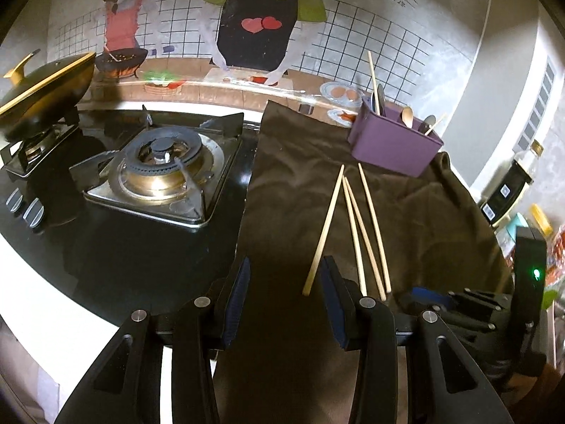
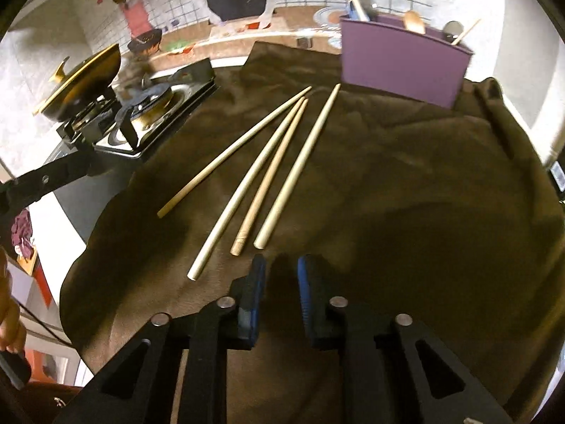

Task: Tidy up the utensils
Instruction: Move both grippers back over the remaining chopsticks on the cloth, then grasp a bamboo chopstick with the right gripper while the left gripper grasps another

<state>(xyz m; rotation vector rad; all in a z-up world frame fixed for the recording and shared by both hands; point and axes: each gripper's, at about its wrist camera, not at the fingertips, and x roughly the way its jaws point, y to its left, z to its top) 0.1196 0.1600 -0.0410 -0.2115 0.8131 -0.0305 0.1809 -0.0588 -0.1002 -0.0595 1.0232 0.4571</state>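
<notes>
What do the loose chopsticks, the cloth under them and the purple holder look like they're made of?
Chopsticks: probably bamboo or pale wood, matte, going by the tan, unpainted surface. Cloth: soft brown fabric, suede-like, wrinkled and non-reflective. Purple holder: likely plastic, with smooth flat walls and an even colour.

Left gripper [image 1: 286, 293]: seen from its own camera, both black fingers reach forward and downward, their dark blue pads [image 1: 236, 304] facing each other across a wide gap; nothing lies between the jaws. Right gripper [image 2: 280, 293]: fingers likewise angled forward and down, blue pads [image 2: 256, 293] set close together with only a narrow gap between them, and that gap is empty. In the left wrist view the right gripper's black body appears to the right of the jaws. In the right wrist view the left gripper's black finger [image 2: 46, 178] extends in from the left of the jaws, and part of a hand [image 2: 9, 318] shows at the left edge.
</notes>
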